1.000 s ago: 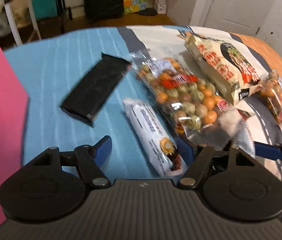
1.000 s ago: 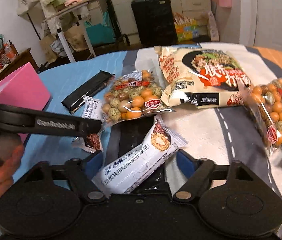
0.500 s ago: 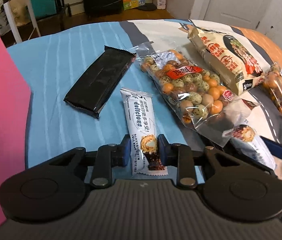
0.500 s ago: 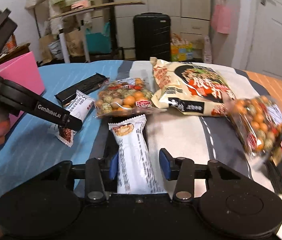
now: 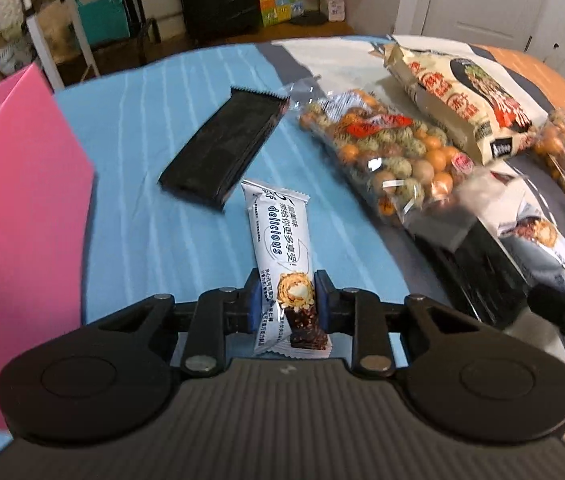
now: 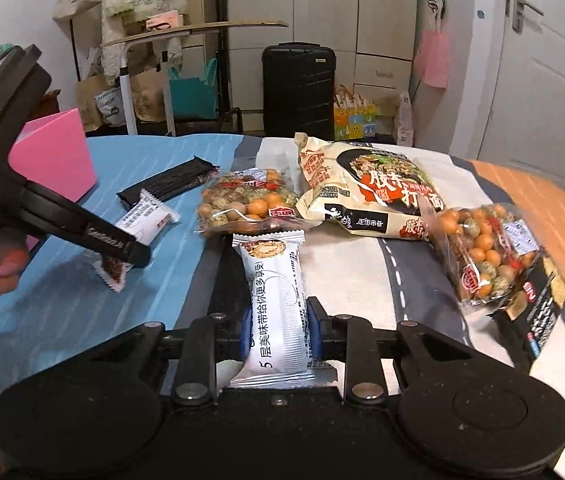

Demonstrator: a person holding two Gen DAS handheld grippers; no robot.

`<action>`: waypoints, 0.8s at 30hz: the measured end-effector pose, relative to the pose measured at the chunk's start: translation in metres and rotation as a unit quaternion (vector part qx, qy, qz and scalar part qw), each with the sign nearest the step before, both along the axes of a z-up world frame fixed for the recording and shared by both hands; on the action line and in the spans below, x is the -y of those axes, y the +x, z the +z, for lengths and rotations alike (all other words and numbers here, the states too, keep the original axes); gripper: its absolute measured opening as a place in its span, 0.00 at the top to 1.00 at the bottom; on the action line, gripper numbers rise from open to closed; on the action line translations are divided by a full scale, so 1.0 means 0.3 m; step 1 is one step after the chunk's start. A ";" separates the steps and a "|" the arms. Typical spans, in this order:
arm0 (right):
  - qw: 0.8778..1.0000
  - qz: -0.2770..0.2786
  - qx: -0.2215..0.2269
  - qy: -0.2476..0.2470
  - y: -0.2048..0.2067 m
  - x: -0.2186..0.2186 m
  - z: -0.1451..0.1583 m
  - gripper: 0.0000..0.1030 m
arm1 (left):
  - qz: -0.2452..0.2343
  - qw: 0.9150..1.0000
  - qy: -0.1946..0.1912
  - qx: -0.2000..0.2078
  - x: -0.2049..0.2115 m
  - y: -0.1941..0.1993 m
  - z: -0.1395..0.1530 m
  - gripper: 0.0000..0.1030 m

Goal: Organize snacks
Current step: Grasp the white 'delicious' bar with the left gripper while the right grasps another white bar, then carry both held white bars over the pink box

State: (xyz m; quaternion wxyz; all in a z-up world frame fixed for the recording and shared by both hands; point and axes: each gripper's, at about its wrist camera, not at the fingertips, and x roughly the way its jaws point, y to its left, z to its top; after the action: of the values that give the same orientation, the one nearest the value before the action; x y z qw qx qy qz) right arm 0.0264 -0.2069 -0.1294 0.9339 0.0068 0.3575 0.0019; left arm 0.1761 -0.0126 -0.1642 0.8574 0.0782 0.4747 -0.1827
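Note:
My left gripper is shut on a white wafer bar and holds it just above the blue cloth. My right gripper is shut on a second white wafer bar over the grey stripe. A black flat packet lies beyond the left bar. A clear bag of coated peanuts lies to the right of it and also shows in the right wrist view. A noodle pack and a second peanut bag lie further right.
A pink box stands at the left edge of the cloth-covered surface. A dark packet lies at the far right. A black suitcase, a white rack and bags stand on the floor behind.
Both grippers went from open around the wafer bars to shut on them. Each bar is now lifted slightly, and the right bar has turned to point straight ahead.

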 end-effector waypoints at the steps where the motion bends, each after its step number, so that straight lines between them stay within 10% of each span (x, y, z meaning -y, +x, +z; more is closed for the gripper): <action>1: 1.000 0.002 -0.004 0.008 -0.007 0.002 0.009 0.70 | 0.002 1.000 -0.007 -0.008 -0.014 -0.008 0.008 0.75; 14: 0.995 0.041 -0.062 0.068 -0.065 0.008 0.165 0.70 | -0.005 0.998 -0.023 -0.063 -0.179 -0.133 0.186 0.76; 24: 0.980 0.174 -0.085 0.049 -0.120 -0.126 0.327 0.70 | -0.031 0.996 0.007 -0.084 -0.284 -0.279 0.347 0.75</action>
State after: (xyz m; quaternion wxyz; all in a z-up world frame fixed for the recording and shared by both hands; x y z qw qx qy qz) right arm -0.0097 -0.1690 -0.0313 0.8842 -0.0096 0.4306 0.1810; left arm 0.0923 0.0727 -0.0600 0.8080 0.0835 0.5435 -0.2115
